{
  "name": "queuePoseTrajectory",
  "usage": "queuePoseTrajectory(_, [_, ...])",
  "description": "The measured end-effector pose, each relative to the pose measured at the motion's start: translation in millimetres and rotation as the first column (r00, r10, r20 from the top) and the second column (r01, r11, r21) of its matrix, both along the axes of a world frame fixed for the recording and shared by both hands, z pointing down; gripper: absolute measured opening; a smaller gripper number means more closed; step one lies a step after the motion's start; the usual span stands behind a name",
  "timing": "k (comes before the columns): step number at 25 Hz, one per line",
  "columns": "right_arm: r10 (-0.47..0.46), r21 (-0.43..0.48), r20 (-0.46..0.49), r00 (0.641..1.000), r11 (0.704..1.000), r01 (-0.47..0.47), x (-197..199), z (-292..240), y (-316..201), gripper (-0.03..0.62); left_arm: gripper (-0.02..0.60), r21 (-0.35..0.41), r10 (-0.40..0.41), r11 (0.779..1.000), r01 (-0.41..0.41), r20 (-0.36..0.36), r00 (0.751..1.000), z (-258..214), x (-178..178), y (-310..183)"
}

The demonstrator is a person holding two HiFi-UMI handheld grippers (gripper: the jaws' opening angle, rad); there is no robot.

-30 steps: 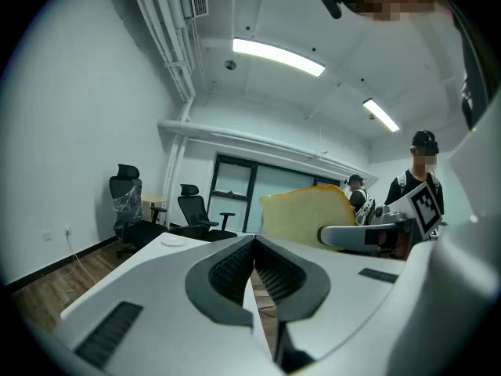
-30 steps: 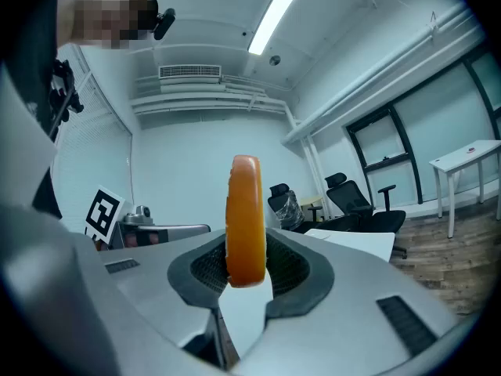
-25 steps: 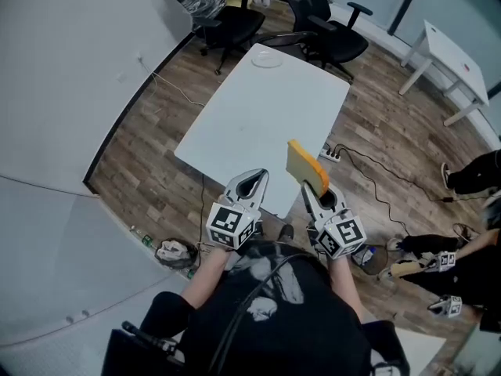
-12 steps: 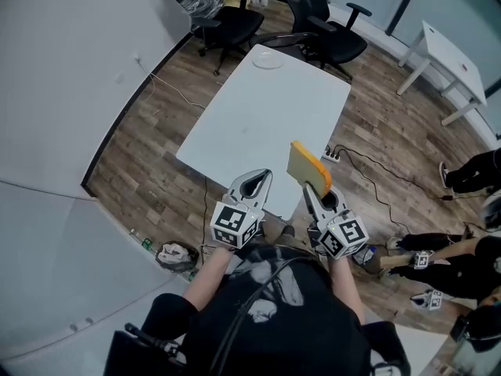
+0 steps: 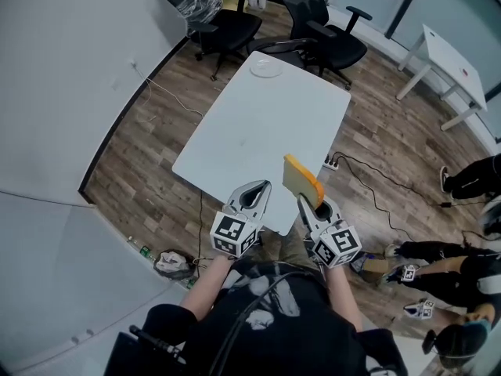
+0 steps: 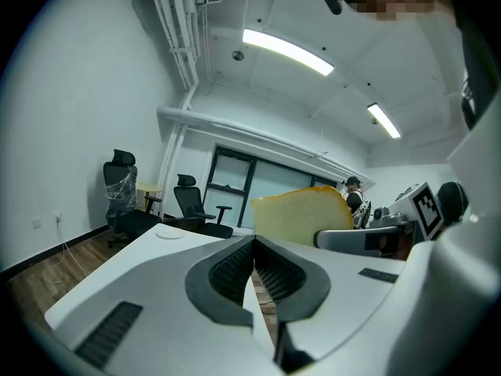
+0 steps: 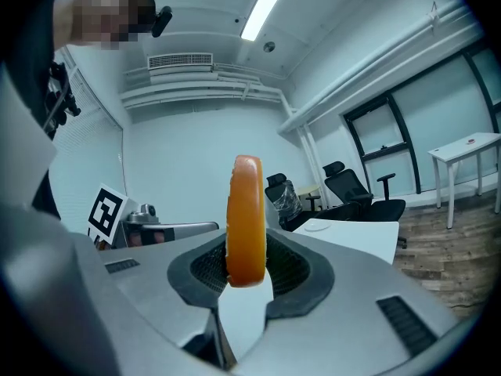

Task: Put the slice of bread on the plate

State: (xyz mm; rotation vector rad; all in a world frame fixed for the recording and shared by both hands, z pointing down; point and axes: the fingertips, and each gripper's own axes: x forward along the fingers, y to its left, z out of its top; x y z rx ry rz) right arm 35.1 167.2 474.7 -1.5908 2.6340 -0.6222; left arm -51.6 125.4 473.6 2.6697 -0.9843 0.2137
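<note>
- Two tools work at the near end of the bench (image 5: 266, 131). The right tool (image 5: 305, 204) pinches the slice of bread (image 5: 301, 180) by its lower edge, so the slice stands upright above the jaws. The left tool (image 5: 252, 194), just beside it, is pressed together with nothing in it.
- The plate (image 5: 266, 67) lies at the far end of the bench, well ahead of both tools, and looks bare. The bread is nowhere near it yet.
- The step in hand is, by my reading, carrying the slice forward along the bench to the plate.
- To do it well, hold the pinch firm but not hard, since only a narrow strip is gripped and soft crumb could tear or slip.
- Carry the slice above the bench top. Once over the plate, tip the tool so the slice lies flat, lower it until it rests, then spread the jaws.
- The left tool seems to have no job here, so it is best kept off to its own side.
- Two office chairs (image 5: 321, 34) stand just beyond the plate.
- A power strip (image 5: 332, 161) and its cable (image 5: 376, 194) lie on the floor to the right of the right tool.
- A small white table (image 5: 450, 53) stands well off, ahead and to the right.
- Nothing shows on the bench between bread and plate. The long reach and the cable underfoot are the likely troubles.
</note>
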Motion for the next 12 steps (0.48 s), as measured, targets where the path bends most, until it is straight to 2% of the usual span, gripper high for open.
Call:
queuePoseTrajectory(4, [-0.032, -0.009, 0.010, 0.999, 0.999, 0.032, 24, 6, -39, 0.092, 0.008, -0.015, -0.020, 1.000, 0.020, -0.009, 1.000, 10, 28, -40])
queuePoseTrajectory(8, [-0.089, -0.013, 0.026, 0.996, 0.996, 0.089, 52, 18, -80, 0.092, 0.008, -0.032, -0.050, 0.998, 0.051, 0.022, 0.999, 22, 62, -82])
queuePoseTrajectory(12, [-0.145, -0.016, -0.007, 0.989, 0.989, 0.145, 69, 33, -120, 0.092, 0.008, -0.018, -0.078, 0.997, 0.079, 0.047, 0.996, 31, 84, -121])
